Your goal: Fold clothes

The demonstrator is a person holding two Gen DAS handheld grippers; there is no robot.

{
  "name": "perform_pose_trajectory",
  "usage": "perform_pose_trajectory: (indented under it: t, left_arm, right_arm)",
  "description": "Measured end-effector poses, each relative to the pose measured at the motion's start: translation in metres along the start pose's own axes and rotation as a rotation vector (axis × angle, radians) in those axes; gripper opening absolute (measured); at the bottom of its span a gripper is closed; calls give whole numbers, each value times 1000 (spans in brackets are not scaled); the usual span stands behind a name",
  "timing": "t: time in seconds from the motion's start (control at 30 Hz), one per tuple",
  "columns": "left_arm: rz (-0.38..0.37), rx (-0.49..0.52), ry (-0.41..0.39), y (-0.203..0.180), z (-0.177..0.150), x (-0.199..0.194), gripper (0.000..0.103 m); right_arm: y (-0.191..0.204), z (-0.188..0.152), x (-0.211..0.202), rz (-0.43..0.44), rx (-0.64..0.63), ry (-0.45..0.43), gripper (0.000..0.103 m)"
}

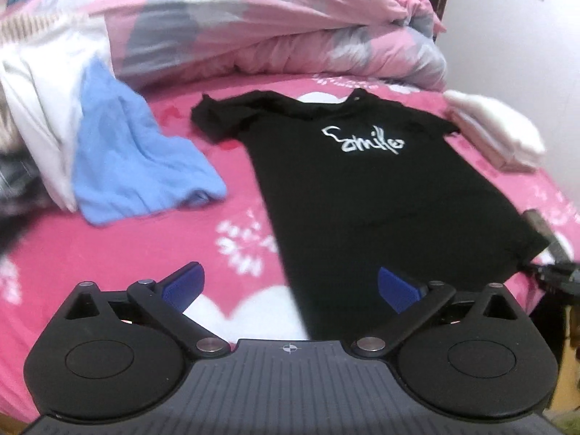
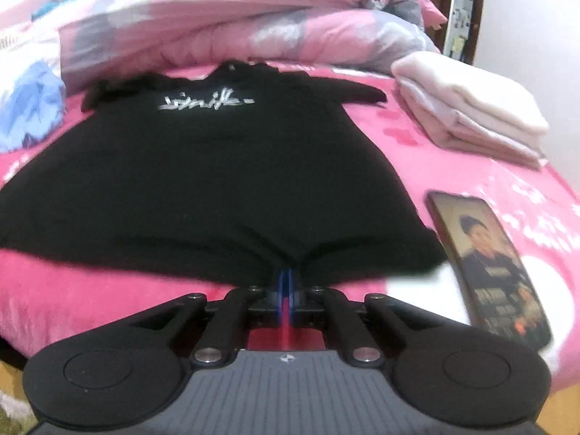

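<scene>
The right gripper (image 2: 286, 282) is clamped on the bottom hem of the black T-shirt (image 2: 203, 181), its 2 blue pads pressed together on the cloth. The left gripper (image 1: 288, 286) is held spread wide above the hem's other corner, nothing between its fingers. The shirt is laid flat, print up, on the pink bedsheet (image 1: 127, 253). A phone (image 2: 485, 264) is seen just beside it, folded white cloths (image 2: 471, 116) farther off, a blue garment (image 1: 134, 159) opposite, a bunched quilt (image 1: 272, 25) beyond.

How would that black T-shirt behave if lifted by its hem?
The black T-shirt would probably hang limp and sag: it already puckers where the right gripper pinches its hem. It looks thin and light, and may drag across the pink bedsheet.
</scene>
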State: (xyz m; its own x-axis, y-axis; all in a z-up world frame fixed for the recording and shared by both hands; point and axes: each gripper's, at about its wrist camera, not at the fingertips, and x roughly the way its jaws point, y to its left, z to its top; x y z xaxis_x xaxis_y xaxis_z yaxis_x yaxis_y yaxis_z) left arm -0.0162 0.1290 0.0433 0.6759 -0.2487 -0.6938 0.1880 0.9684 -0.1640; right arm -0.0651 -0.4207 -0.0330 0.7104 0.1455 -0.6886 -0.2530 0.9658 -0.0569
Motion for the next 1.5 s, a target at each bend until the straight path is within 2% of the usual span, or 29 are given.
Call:
perform_pose_trajectory:
  t: [0.07,0.23,0.33,0.4,0.53,0.6,0.67,0.73,0.8,0.87,0.93,1.0,1.07,1.2,1.23,1.27,1.37,1.5]
  left_arm:
    - [-35,-25,-6,-3,-6,10,103]
    - [-113,-26,-42,-19,-16,22,103]
    - [-150,-12,-70,-29,-21,25,103]
    - [-167,1,-75,-34,-24,28,103]
    - [-173,24,-81,-33,-19,31,103]
    - [-155,36,-88,-25,-10,26,103]
    - [-91,69,-108,-14,4,11,103]
    - [16,130,-134,-4,19,-10,103]
    - [168,204,-166,6,35,-33,103]
    - [306,263,-185,16,47,-52,103]
    - [400,289,-178,26,55,-63,103]
    - [431,278,-163,32,55,-62,103]
    - [385,224,-139,35,49,-48,103]
    - [214,122,-67,22,21,2,103]
    - [187,114,-56,17,14,12,103]
    - [168,112,-47,12,6,19,103]
    - [119,112,-27,-2,-15,38,103]
    - [119,150,-46,-9,-28,38,103]
  right_arm:
    - [2,-3,-12,-29,1,10,1]
    - [10,27,-20,13,16,-79,1]
    - [19,21,-1,75,7,-53,2]
    - [21,6,13,110,20,-8,2]
    - [15,-2,-13,127,23,26,3]
    - [12,6,-25,121,27,-17,3]
    - [13,17,-25,157,22,-82,3]
    - [14,28,-24,194,17,-148,3]
    - [21,27,-5,234,-6,-136,3]
    - [31,13,15,255,-43,-48,3]
    - [39,-1,7,257,-73,-87,4]
    - [40,0,-4,304,-119,-66,4]
    - [37,8,-10,329,-119,-77,4]
    - [38,26,1,319,-82,-142,4]
    - [41,24,8,343,-75,-127,4]
    - [44,22,15,368,-69,-110,4]
    - [63,20,7,395,-153,-122,5]
    - [87,18,-5,429,-267,-138,4]
